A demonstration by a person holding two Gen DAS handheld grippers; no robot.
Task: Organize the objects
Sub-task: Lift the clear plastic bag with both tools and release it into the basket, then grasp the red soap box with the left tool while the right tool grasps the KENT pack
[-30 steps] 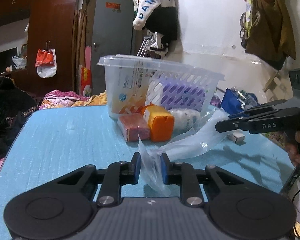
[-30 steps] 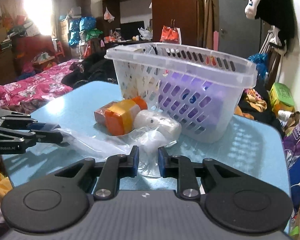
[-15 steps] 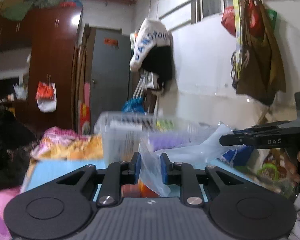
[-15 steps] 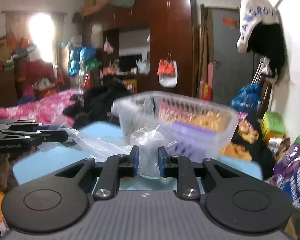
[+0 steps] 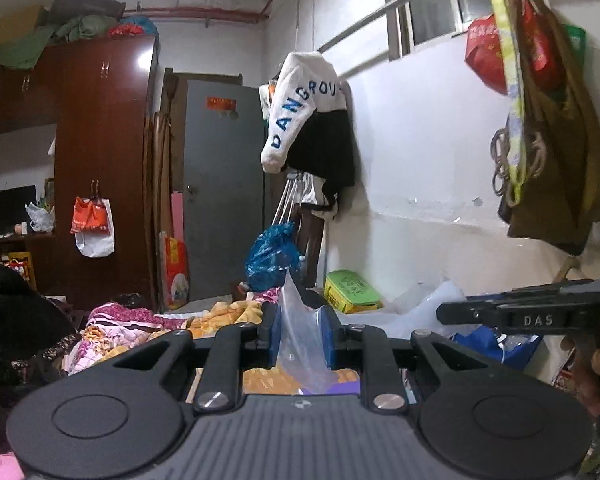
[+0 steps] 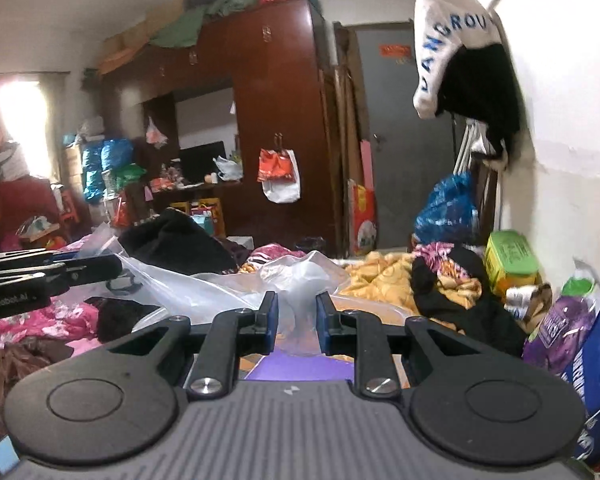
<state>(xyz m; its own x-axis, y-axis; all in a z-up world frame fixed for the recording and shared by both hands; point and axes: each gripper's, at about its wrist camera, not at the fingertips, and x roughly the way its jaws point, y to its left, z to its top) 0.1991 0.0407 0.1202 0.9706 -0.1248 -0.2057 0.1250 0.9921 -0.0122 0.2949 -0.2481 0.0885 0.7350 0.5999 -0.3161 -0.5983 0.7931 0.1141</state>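
Left gripper [image 5: 303,334]: clamped on clear plastic bag [image 5: 300,344].
Right gripper [image 6: 296,322]: pinching the bag's far edge.
Advice: lift evenly, mouth taut, over the purple box [image 6: 300,368].

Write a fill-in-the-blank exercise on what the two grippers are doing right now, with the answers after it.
1. Both grippers are clamped on a clear ____ bag.
2. The left gripper has ____ pads.
3. On the wall hangs a white garment lettered in ____.
4. In the left wrist view, the right gripper enters from the ____ edge.

Missing words: plastic; blue; blue; right
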